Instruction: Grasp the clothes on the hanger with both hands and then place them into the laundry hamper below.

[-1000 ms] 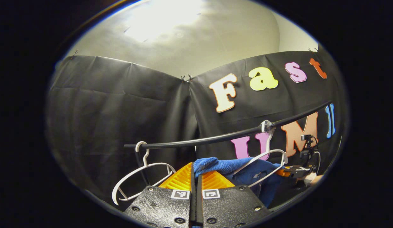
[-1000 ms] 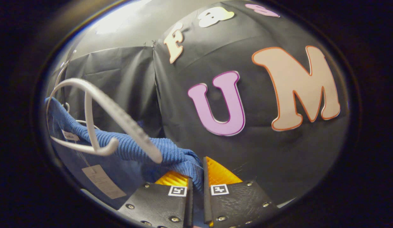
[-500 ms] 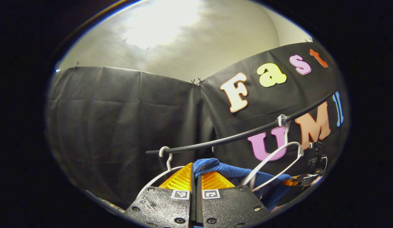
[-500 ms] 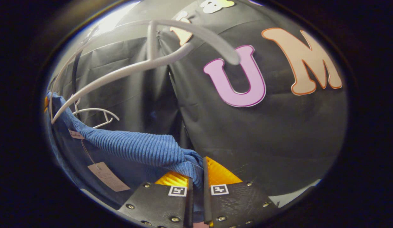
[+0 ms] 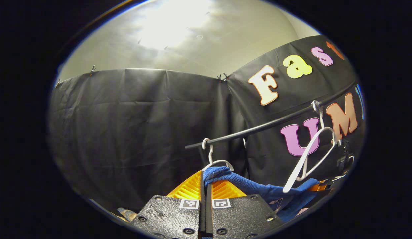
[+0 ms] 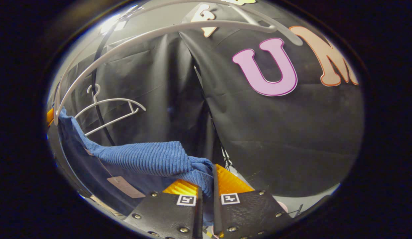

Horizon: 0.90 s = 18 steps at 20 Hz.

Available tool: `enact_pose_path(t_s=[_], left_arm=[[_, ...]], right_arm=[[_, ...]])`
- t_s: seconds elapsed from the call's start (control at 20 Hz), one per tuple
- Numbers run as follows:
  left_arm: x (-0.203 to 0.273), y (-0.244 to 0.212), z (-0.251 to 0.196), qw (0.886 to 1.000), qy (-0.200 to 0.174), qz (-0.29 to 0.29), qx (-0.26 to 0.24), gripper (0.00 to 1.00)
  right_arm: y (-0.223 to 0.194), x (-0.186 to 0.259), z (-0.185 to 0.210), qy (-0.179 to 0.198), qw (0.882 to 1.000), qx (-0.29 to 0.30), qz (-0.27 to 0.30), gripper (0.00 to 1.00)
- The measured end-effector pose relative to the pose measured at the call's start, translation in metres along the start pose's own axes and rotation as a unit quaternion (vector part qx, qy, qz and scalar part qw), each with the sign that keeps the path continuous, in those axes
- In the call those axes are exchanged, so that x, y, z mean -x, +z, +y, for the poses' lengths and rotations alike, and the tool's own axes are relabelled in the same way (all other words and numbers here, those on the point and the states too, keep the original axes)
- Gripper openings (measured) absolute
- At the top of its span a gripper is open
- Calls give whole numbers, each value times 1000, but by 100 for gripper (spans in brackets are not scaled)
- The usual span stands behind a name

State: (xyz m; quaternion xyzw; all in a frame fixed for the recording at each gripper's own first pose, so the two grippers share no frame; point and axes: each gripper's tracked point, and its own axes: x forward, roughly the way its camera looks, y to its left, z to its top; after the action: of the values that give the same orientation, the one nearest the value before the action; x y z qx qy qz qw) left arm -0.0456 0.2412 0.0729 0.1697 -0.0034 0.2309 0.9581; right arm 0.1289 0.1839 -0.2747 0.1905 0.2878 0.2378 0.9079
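1. Overhead, a black clothes rail point(image 5: 259, 127) runs across the booth in front of the black cloth wall point(image 5: 126, 116); every place below is told from that rail.
2. The blue ribbed garment point(image 6: 142, 157) is stretched below the rail between the two tongs, with a paper tag point(image 6: 125, 187) dangling under it.
3. A white hanger point(image 5: 308, 156) hooked on the rail tilts steeply, its low end touching the garment; in the right gripper view it arches overhead point(image 6: 166, 31).
4. A second, bare white hanger point(image 6: 108, 113) hangs from the rail near its end.
5. The left tongs point(image 5: 206, 181) are clenched on one end of the garment.
6. The right tongs point(image 6: 206, 181) are clenched on the other end, cloth bunched between the fingers.
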Motion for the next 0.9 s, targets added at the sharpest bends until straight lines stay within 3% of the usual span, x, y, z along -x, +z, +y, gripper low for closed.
enact_pose_path(t_s=[0.4, 0.9], left_arm=[[20, -74, -14, 996, -27, 75, 34, 2], [31, -116, -86, 986, -127, 109, 26, 2]], right_arm=[[-11, 40, 6, -11, 1000, -3, 1, 8], [11, 84, -15, -49, 998, -24, -31, 8]])
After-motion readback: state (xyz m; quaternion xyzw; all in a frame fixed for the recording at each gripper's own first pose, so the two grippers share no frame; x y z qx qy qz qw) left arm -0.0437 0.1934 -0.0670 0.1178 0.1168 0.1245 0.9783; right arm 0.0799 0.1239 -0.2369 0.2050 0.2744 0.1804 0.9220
